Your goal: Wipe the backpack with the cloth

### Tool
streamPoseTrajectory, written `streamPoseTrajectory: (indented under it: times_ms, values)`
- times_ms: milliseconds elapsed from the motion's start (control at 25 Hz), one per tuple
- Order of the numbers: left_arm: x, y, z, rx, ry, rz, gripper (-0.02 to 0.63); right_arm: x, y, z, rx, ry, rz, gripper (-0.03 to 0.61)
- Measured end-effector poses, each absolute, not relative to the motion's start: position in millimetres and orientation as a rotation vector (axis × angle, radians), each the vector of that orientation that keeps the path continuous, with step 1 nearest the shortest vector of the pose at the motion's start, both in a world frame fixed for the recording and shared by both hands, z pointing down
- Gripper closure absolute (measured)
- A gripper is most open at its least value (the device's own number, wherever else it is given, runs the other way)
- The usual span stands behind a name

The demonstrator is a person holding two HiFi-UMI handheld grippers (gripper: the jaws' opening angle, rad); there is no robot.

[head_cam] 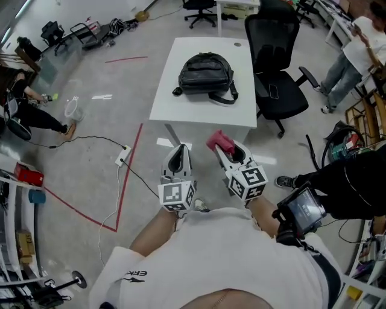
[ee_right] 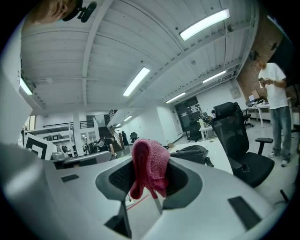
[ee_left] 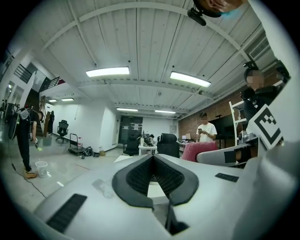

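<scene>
A black backpack [head_cam: 205, 73] lies on a white table [head_cam: 181, 105] ahead of me, its strap trailing to the right. My right gripper [head_cam: 222, 146] is shut on a pink cloth [head_cam: 221, 141], short of the table's near edge. In the right gripper view the cloth [ee_right: 150, 166] hangs bunched between the jaws, with the backpack [ee_right: 190, 153] low behind it. My left gripper [head_cam: 178, 158] is beside the right one, shut with nothing in it. In the left gripper view its dark pads [ee_left: 143, 176] meet, and the cloth [ee_left: 197, 150] shows to the right.
A black office chair [head_cam: 274, 66] stands against the table's right side. A person [head_cam: 356, 51] stands at the far right, another [head_cam: 24, 102] crouches at the left. Cables and a power strip [head_cam: 122, 156] lie on the floor near red tape lines. A second table [head_cam: 238, 7] stands farther back.
</scene>
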State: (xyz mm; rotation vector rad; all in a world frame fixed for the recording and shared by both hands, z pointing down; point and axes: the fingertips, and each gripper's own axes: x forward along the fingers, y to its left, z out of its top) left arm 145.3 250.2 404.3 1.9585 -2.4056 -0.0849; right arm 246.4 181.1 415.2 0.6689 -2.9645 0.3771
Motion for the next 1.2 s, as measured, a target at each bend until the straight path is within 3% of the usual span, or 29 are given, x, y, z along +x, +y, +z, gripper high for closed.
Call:
streamPoseTrajectory:
  times_ms: [600,1200]
  values:
    - [65.8,208.8,426.9,2.002,-2.274,-0.117,0.611,179.1,144.5,432.1,0.835,-2.876,0.390,0.426]
    - [17.2,63.8,420.6,1.987,-2.327,-0.026,0.611,136.7,-13.9,430.9,0.835,-2.906,0.419,0.426]
